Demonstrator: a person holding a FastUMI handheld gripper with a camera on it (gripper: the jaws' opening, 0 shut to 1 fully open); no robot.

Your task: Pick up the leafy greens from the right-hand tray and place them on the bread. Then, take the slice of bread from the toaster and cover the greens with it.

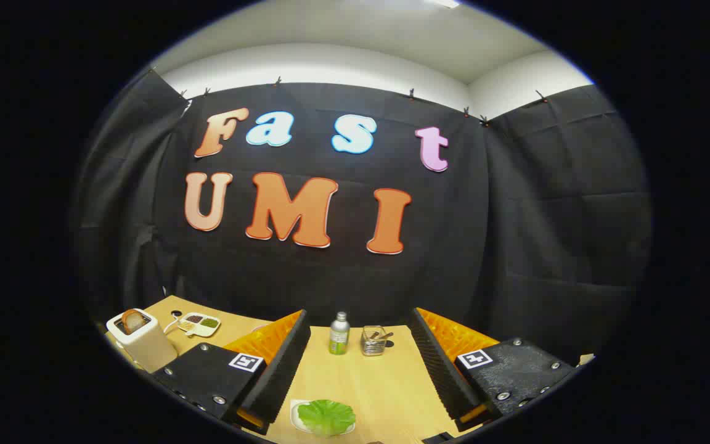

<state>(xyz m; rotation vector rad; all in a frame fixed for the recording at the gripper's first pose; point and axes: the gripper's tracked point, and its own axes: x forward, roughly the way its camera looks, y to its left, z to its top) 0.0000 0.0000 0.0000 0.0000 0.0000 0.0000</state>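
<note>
Between the spread fingers of the claw point(355, 370), on a tabletop point(379, 382): greens point(326, 417). Beyond: bottle point(339, 333), jar point(373, 340). Far left: toaster point(139, 339) holding bread point(134, 320).

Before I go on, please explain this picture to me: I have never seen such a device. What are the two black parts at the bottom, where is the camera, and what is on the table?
The camera rides on a handheld gripper and looks forward along its two fingers. The black ridged bars with orange backing are those fingers; they stand wide apart and hold nothing.

Between the fingers, close to the camera, a leafy green lies on a small white tray. Beyond the fingers, on the wooden table, stand a small bottle with a green label and a clear holder with some utensils. To the left of the fingers, a white toaster holds a slice of bread. Behind it lies a small dish with compartments.
</note>
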